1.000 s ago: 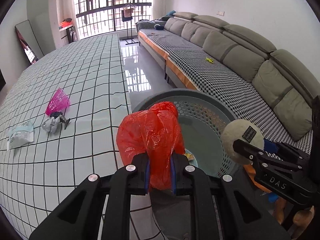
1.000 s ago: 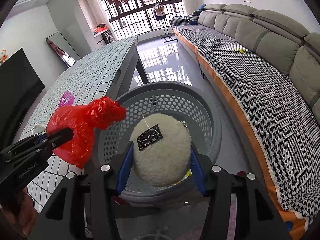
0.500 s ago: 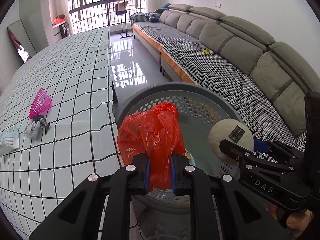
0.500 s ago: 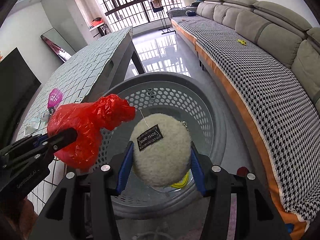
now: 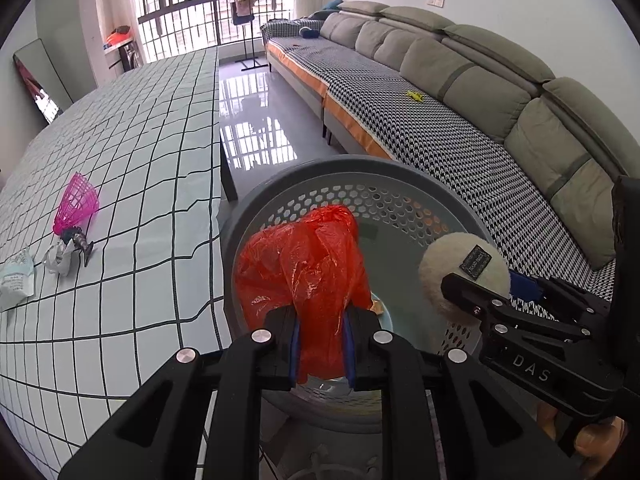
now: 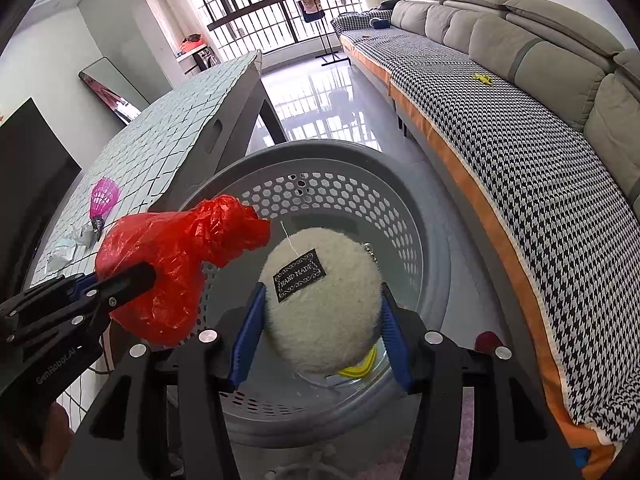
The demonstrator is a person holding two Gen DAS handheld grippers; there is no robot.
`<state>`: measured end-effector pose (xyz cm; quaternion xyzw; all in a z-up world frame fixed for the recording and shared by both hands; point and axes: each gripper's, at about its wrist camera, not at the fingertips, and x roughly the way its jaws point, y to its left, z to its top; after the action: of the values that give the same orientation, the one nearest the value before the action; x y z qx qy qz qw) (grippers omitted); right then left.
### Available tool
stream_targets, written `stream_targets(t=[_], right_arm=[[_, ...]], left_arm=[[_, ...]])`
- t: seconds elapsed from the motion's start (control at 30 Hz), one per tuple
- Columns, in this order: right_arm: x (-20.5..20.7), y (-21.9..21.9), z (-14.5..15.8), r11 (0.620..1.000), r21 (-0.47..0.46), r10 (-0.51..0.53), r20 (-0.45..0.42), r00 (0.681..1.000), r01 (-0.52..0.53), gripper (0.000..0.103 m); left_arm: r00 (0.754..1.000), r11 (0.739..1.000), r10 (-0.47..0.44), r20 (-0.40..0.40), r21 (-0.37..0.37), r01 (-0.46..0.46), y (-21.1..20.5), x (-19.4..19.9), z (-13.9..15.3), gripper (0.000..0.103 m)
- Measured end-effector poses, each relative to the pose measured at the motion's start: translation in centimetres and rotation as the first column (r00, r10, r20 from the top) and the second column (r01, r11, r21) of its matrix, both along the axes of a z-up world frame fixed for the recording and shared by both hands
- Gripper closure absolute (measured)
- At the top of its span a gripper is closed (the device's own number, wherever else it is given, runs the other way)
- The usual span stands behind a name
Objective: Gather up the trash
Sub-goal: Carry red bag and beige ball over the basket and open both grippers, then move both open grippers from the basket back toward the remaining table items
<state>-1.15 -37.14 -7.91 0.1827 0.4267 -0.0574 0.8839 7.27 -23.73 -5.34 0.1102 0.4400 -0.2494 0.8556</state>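
Midway through the cleanup, the left gripper (image 5: pixel 322 350) pinched a red plastic bag (image 5: pixel 308 264) tight between its fingers, while the right gripper (image 6: pixel 320 332), its fingers just easing apart, cradled a fluffy ball (image 6: pixel 322 300) over the basket (image 6: pixel 424 216). Beyond the fingers, a pink shuttlecock (image 5: pixel 76 204) and wrappers (image 5: pixel 16 280) remained on the desk (image 5: pixel 152 152).

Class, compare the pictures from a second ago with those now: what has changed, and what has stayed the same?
Both grippers have come forward over the grey basket. The right gripper has just been opening around the fluffy ball, which sits between its fingers. The left gripper still pinches the red plastic bag. The pink shuttlecock stays on the table.
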Motion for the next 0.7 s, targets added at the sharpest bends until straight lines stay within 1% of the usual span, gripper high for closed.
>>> stream_targets(t=[0.03, 0.1, 0.17, 0.23, 0.33, 0.5, 0.63, 0.7], right_arm=[[0.0, 0.0, 0.0, 1.0, 0.0, 0.0, 0.002, 1.0, 0.0, 0.043], [-0.2, 0.0, 0.3, 1.0, 0.0, 0.002, 0.013, 1.0, -0.002, 0.037], [-0.3, 0.0, 0.5, 1.0, -0.004, 0.001, 0.02, 1.0, -0.001, 0.036], [-0.3, 0.0, 0.7, 1.0, -0.006, -0.005, 0.026, 1.0, 0.005, 0.034], [-0.4, 0.0, 0.8, 1.0, -0.002, -0.008, 0.027, 1.0, 0.008, 0.034], [-0.8, 0.0, 1.1, 1.0, -0.003, -0.011, 0.034, 0.999, 0.011, 0.034], [-1.1, 0.1, 1.3, 1.0, -0.003, -0.013, 0.04, 0.999, 0.013, 0.034], [-1.2, 0.1, 1.4, 1.0, -0.001, -0.017, 0.044, 0.999, 0.017, 0.034]], left_arm=[[1.0, 1.0, 0.002, 0.001, 0.001, -0.002, 0.0, 0.0, 0.0, 0.085], [1.0, 1.0, 0.003, 0.001, 0.008, -0.003, 0.0, 0.0, 0.0, 0.084], [1.0, 1.0, 0.005, 0.005, 0.011, -0.005, 0.1, -0.2, 0.1, 0.08], [1.0, 1.0, 0.011, 0.011, 0.011, -0.011, 0.3, -0.3, 0.2, 0.065], [0.999, 1.0, 0.022, 0.025, 0.007, -0.022, 0.7, -0.4, 0.5, 0.055], [0.999, 0.999, 0.035, 0.035, 0.002, -0.035, 1.1, -0.6, 0.9, 0.049], [0.998, 0.999, 0.04, 0.043, -0.002, -0.04, 1.3, -0.7, 1.3, 0.048], [0.998, 0.999, 0.042, 0.048, -0.005, -0.042, 1.4, -0.9, 1.5, 0.045]])
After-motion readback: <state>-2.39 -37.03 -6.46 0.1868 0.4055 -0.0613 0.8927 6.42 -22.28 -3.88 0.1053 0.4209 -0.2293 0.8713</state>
